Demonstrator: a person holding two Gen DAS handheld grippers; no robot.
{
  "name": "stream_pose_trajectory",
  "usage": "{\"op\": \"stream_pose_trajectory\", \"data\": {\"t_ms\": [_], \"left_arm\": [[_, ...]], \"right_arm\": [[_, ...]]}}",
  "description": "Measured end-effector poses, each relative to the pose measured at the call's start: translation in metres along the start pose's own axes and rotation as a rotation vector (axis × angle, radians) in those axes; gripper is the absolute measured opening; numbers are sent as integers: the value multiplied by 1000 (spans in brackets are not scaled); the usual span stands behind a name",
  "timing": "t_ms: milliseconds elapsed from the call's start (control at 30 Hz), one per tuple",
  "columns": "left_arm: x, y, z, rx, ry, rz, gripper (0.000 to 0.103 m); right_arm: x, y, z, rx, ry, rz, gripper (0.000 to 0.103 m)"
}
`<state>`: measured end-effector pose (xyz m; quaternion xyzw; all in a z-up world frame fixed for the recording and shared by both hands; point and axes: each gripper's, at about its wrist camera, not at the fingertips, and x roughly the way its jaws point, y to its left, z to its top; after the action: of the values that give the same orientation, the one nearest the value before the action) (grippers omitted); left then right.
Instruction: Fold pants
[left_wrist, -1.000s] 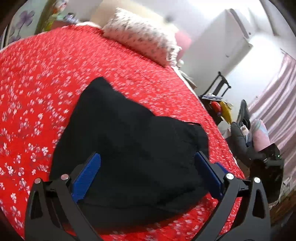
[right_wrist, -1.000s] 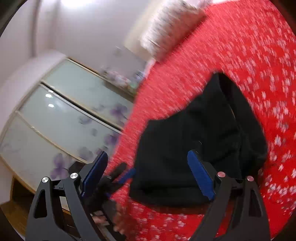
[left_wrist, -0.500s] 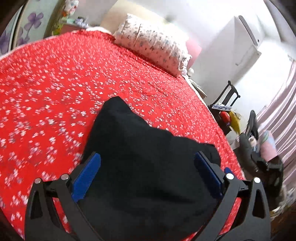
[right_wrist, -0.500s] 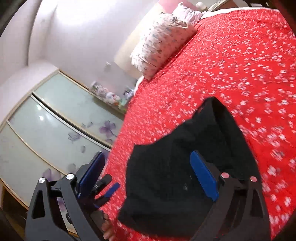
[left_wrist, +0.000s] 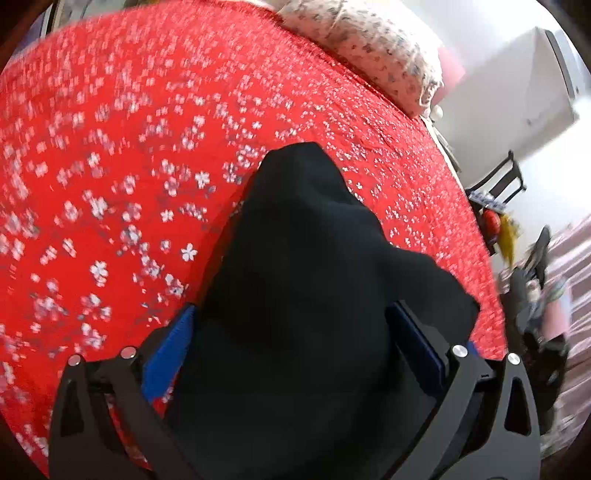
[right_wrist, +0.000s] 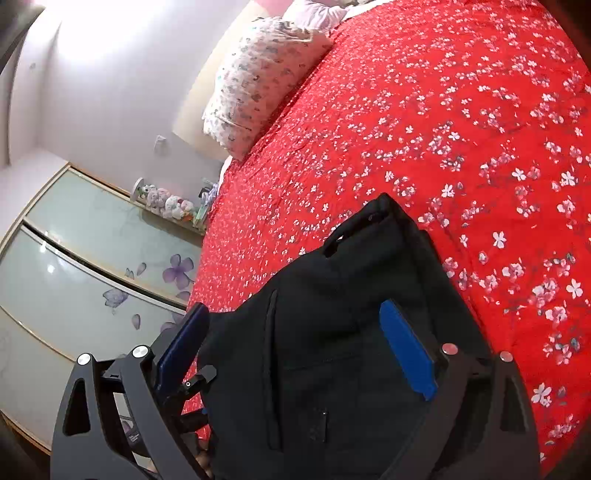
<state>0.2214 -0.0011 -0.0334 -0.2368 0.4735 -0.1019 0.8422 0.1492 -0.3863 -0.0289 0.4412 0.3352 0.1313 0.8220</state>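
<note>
The black pants (left_wrist: 314, 295) lie in a folded heap on the red flowered bedspread (left_wrist: 110, 147). My left gripper (left_wrist: 291, 343) hangs close over their near part, open, its blue pads wide apart with cloth between them and neither pad pressing. In the right wrist view the pants (right_wrist: 351, 314) show a pocket seam and a belt loop. My right gripper (right_wrist: 295, 347) stands open over them in the same way. Part of the left gripper (right_wrist: 195, 380) shows at the pants' left edge.
A flowered pillow (left_wrist: 369, 48) (right_wrist: 266, 81) lies at the head of the bed. A glass-door wardrobe with purple flowers (right_wrist: 92, 277) stands past the bed's left edge. A dark chair with clutter (left_wrist: 495, 192) stands off the right edge.
Both grippers have come down and closer to the pants, which now fill more of each view. The jaws stay wide apart and nothing has been taken hold of.
</note>
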Motion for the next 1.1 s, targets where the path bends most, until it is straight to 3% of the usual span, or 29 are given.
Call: {"op": "stream_pose_trajectory", "data": {"t_ms": [100, 233, 333, 433, 567, 733, 1033, 1100], "left_arm": [[-12, -10, -7, 40, -44, 54, 101], [-36, -36, -15, 187, -157, 135, 101], [-48, -60, -21, 296, -206, 149, 101], [-47, -77, -26, 360, -199, 127, 101], [-31, -85, -36, 432, -168, 179, 101], [-11, -84, -45, 487, -124, 253, 101], [-10, -79, -47, 465, -110, 256, 101], [-17, -78, -50, 463, -108, 263, 101]], "right_arm": [[-7, 4, 0, 5, -2, 17, 96], [-21, 9, 4, 0, -5, 53, 96], [-30, 21, 1, -33, 14, 85, 96], [-35, 34, -6, -74, 70, 100, 96], [-32, 41, -16, -102, 148, 86, 97], [-15, 36, -22, -132, 183, -68, 97], [-16, 39, -23, -155, 191, -66, 97], [-24, 44, -23, -152, 218, -31, 97]]}}
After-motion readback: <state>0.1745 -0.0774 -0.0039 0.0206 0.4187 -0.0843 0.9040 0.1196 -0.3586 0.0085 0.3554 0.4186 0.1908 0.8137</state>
